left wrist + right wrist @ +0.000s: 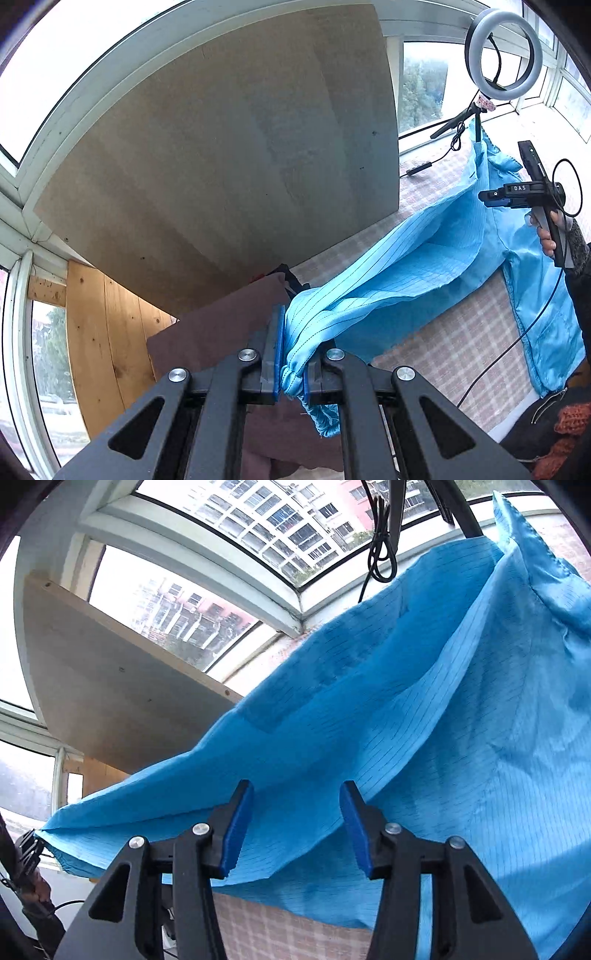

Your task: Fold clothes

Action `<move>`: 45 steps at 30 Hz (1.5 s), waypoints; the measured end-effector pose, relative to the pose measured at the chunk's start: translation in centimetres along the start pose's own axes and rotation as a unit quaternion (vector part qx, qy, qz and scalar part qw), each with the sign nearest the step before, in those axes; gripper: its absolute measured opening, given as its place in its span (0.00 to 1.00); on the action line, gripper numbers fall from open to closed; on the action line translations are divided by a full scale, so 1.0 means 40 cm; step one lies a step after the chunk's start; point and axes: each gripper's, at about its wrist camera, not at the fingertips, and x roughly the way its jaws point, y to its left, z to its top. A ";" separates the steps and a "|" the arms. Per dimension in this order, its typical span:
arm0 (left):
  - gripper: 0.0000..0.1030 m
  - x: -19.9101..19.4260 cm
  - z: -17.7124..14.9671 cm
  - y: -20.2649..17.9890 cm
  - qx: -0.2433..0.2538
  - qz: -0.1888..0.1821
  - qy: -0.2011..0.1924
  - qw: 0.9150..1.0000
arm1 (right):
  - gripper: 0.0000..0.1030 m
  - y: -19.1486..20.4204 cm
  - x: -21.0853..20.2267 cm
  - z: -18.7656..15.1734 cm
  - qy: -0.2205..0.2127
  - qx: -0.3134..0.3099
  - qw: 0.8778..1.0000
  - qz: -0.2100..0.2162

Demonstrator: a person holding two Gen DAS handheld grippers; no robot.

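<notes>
Over the checked tablecloth, the shiny pinstriped blue garment hung stretched from its bunched end, pinched tight in the left gripper, toward the right gripper, which sat spread wide, fabric just beyond, ungripped.

My black frames carry silver screws and blue pads; a thin black cable trails away.
</notes>
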 end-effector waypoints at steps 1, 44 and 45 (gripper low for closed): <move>0.06 0.001 0.000 0.003 -0.002 -0.001 0.000 1.000 | 0.46 -0.006 0.010 0.010 0.005 -0.001 1.000 -0.017; 0.06 0.146 -0.048 0.153 -0.094 -0.083 0.037 0.991 | 0.48 -0.024 -0.172 -0.196 -0.090 -0.127 0.988 -0.011; 0.06 0.147 -0.044 0.151 -0.094 -0.083 0.034 0.992 | 0.48 -0.048 -0.200 -0.264 -0.083 -0.132 0.987 -0.047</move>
